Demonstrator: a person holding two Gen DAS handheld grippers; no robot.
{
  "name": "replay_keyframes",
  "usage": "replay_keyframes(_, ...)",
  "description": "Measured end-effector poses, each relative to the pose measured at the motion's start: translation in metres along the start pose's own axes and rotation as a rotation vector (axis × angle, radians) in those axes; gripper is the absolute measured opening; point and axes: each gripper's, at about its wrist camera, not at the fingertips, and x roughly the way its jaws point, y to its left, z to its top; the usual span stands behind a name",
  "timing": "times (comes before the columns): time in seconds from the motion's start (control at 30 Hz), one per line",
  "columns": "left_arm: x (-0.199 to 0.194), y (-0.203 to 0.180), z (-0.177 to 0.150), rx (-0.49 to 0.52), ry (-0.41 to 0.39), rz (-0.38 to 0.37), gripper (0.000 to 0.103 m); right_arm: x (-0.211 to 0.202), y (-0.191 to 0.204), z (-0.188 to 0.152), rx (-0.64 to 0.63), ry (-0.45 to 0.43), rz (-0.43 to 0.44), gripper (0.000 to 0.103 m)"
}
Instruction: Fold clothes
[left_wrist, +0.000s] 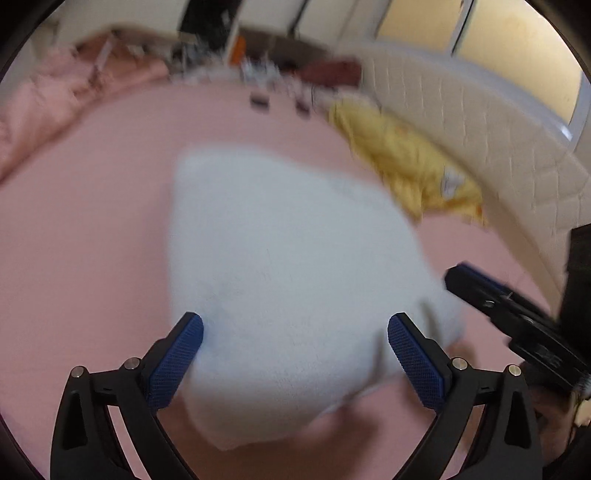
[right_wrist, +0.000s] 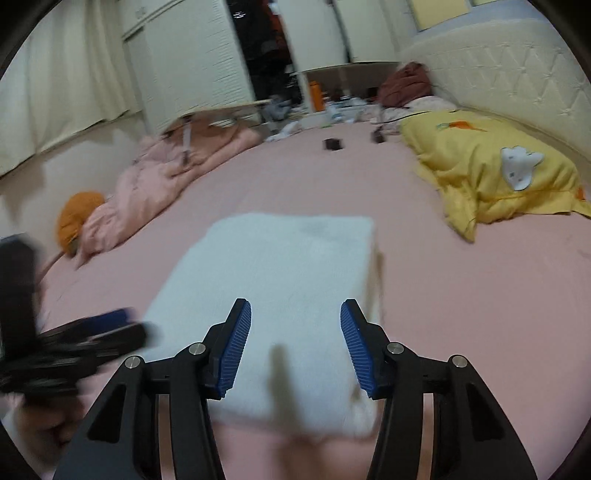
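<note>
A: From the left wrist view, we see the pale white-blue fluffy folded cloth lying flat on the pink bed sheet, filling the middle of the picture. Our left gripper hangs over its near edge with the blue ribbed pads spread wide, clamped on nothing. At 3 o'clock our right gripper comes in blurred, just beside the cloth's right edge.

B: And beyond it, at 1 o'clock, the crumpled yellow quilt sits against the cream tufted headboard, apart from the cloth. The picture is smeared, so we cannot tell whether the cloth's layers line up.

A: From the right wrist view, the same cloth reads as a neat rectangle dead ahead at 12 o'clock, its near end between our right gripper fingers, which stand well apart and empty. Our left gripper blurs in at 9 o'clock, touching or nearly touching the cloth's left edge; we cannot tell which.

B: We judge that this fold is laid down and both grippers have let go. The next move would call for either pinching the near edge for one more fold, or sliding the bundle aside and fetching the pink rumpled garment at 10 o'clock
</note>
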Motion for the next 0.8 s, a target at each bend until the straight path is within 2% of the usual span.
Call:
replay_keyframes(0.03, 0.004, -0.003, -0.004, 0.026, 0.002, 0.049, 0.1, 0.018, 0.001, -0.008, -0.032, 0.084, -0.03, 0.044)
replay_keyframes(0.07, 0.004, -0.007, -0.006, 0.047, 0.005, 0.058, 0.1, 0.029, -0.005, -0.014, -0.033, 0.137, -0.046, 0.044)
replay_keyframes(0.17, -0.017, -0.016, -0.003, 0.075, -0.022, 0.079, 0.1, 0.032, -0.022, -0.015, 0.023, 0.158, -0.021, 0.045)
replay_keyframes(0.2, -0.029, -0.019, -0.003, 0.081, -0.055, 0.075, 0.1, 0.026, -0.026, -0.007, 0.04, 0.141, -0.013, 0.045)
replay_keyframes(0.27, -0.039, -0.024, -0.003, 0.1, -0.099, 0.062, 0.1, 0.009, -0.034, 0.017, 0.059, 0.032, 0.002, 0.044)
replay_keyframes(0.33, -0.043, -0.03, -0.001, 0.106, -0.111, 0.04, 0.1, 0.007, -0.037, 0.05, 0.028, -0.052, -0.012, 0.044)
replay_keyframes(0.4, -0.035, -0.031, 0.003, 0.092, -0.097, 0.016, 0.1, 0.033, -0.037, 0.078, -0.016, 0.016, -0.005, 0.044)
replay_keyframes(0.43, -0.029, -0.026, 0.004, 0.073, -0.079, 0.007, 0.1, 0.053, -0.037, 0.089, -0.027, 0.068, 0.03, 0.044)
replay_keyframes(0.5, -0.007, -0.013, 0.0, 0.005, -0.002, -0.021, 0.1, 0.096, -0.037, 0.102, -0.016, 0.17, 0.084, 0.044)
replay_keyframes(0.53, 0.0, -0.008, -0.004, -0.018, 0.005, -0.008, 0.1, 0.116, -0.038, 0.101, -0.012, 0.219, 0.068, 0.044)
replay_keyframes(0.6, -0.002, -0.008, -0.008, -0.002, -0.032, -0.004, 0.1, 0.161, -0.04, 0.085, -0.032, 0.339, 0.011, 0.042)
replay_keyframes(0.67, -0.006, -0.015, -0.008, 0.033, -0.027, 0.007, 0.1, 0.165, -0.04, 0.082, -0.054, 0.299, -0.01, 0.042)
replay_keyframes(0.73, -0.013, -0.019, -0.008, 0.058, -0.022, 0.022, 0.1, 0.161, -0.034, 0.088, -0.081, 0.307, -0.029, 0.042)
replay_keyframes(0.8, -0.03, -0.017, -0.008, 0.038, -0.059, -0.006, 0.1, 0.137, -0.029, 0.097, -0.106, 0.244, -0.047, 0.042)
